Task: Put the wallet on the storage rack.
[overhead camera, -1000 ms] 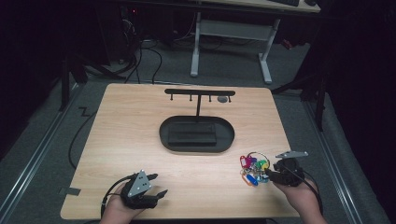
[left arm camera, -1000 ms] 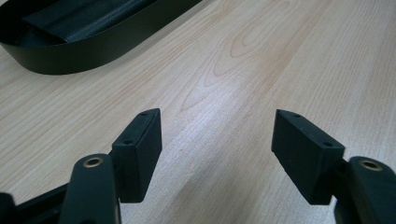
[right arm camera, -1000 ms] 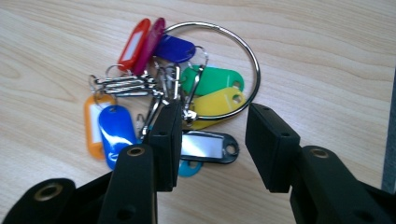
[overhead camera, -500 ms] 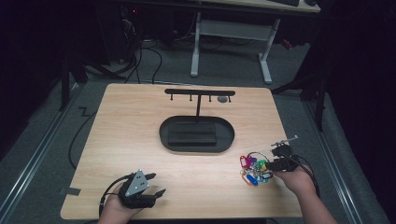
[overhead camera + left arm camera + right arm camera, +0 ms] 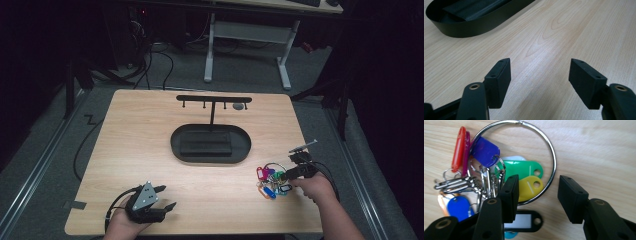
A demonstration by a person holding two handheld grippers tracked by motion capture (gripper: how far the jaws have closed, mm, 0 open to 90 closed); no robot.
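Lower left of the high view: your left gripper (image 5: 167, 197) sat wide open on the table (image 5: 135, 135), holding nothing. Centre: black tray (image 5: 210, 144), hook rack (image 5: 214, 99) behind. Lower right: key bunch (image 5: 270, 181). Your right gripper (image 5: 537, 192) had just been opening, jaws straddling the big ring (image 5: 551, 160), nothing pinched. Reach step, seemingly; next you'd lower and close on the ring's wire.
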